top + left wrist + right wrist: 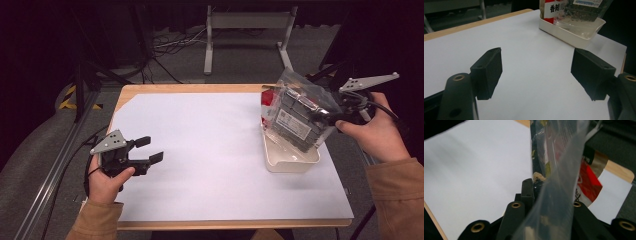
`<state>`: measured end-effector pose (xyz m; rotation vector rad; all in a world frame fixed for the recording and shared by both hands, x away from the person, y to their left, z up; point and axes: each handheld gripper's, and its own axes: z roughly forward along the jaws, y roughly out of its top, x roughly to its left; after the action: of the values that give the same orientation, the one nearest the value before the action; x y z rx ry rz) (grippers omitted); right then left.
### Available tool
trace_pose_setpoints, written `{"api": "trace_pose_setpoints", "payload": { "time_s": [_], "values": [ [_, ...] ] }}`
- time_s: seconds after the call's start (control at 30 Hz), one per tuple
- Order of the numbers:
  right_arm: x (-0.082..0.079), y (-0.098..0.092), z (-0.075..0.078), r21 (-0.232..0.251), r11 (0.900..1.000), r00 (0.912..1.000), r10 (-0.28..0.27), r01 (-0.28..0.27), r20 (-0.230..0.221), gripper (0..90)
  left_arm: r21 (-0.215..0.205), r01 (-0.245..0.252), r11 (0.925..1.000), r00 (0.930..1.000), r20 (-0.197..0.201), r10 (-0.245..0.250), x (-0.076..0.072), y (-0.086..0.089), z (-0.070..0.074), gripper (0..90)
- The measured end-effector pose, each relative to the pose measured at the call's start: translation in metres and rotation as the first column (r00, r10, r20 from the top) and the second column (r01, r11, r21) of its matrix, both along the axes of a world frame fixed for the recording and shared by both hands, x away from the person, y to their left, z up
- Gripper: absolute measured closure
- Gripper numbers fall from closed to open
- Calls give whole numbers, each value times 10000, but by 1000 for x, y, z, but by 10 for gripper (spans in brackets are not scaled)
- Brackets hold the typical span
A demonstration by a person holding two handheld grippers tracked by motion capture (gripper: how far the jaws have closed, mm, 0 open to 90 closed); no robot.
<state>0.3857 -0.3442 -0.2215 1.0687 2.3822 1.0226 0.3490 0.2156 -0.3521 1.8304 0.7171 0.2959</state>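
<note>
The right gripper [327, 116] pinches a clear plastic bag [296, 116] by its edge; the bag hangs tilted directly in front of the jaws, its lower end inside the white tray [290, 161]. The left gripper [149, 150] stands spread above the white sheet [200, 150], nothing between its jaws, well apart from the tray.

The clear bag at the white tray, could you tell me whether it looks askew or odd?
Yes: the clear bag leans tilted over the white tray rather than lying in it, pinched at one edge by the right tool.
</note>
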Motion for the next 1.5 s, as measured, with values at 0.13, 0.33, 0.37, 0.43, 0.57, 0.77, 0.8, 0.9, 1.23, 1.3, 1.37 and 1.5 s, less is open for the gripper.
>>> {"api": "trace_pose_setpoints", "payload": {
  "time_s": [0.13, 0.33, 0.37, 0.43, 0.57, 0.77, 0.8, 0.9, 1.23, 1.3, 1.37, 1.5],
  "values": [
    [4, 5, -8, -192, 9996, 9980, -205, 194, -591, 765, -78, -27, 10000, 10000, 30, 27, -1, 1, 1, 260],
    [9, 6, -21, -527, 9985, 9923, -228, 165, -1221, 765, -79, 7, 10000, 10000, -24, -7, 1, 0, 0, 260],
    [11, 6, -23, -449, 9987, 9911, -305, 249, -1295, 765, -91, 17, 10000, 10000, -35, -17, 1, -1, 0, 260],
    [12, 4, -24, -418, 9985, 9895, -420, 365, -1383, 765, -70, 49, 10000, 10000, -57, -49, 1, -2, 0, 259],
    [19, 4, -29, -434, 9979, 9861, -543, 481, -1571, 764, -55, 39, 10000, 10000, -48, -39, 2, -2, -1, 259],
    [28, 13, -29, -881, 9960, 9848, -295, 145, -1712, 761, -106, 44, 9999, 10000, -67, -45, 1, -2, 0, 259],
    [28, 13, -30, -954, 9954, 9856, -282, 124, -1667, 759, -78, 46, 10000, 10000, -63, -46, 1, -2, 0, 260],
    [28, 14, -33, -1064, 9939, 9899, -446, 303, -1345, 753, -60, 27, 10000, 10000, -51, -27, 1, -1, 0, 259],
    [32, 9, -42, -786, 9956, 9951, -578, 515, -807, 730, -70, 10, 10000, 10000, -69, -11, 1, -2, -1, 258],
    [34, 4, -43, -554, 9967, 9952, -630, 589, -746, 728, -29, -28, 10000, 9999, -100, 28, 1, -1, -2, 258],
    [38, 1, -43, -361, 9973, 9950, -659, 633, -753, 721, -57, -37, 10000, 9999, -163, 36, 1, -1, -3, 258],
    [45, -5, -46, 100, 9988, 9963, -477, 486, -718, 726, 24, -26, 10000, 10000, -35, 26, 0, -1, -2, 257]
  ]
}}
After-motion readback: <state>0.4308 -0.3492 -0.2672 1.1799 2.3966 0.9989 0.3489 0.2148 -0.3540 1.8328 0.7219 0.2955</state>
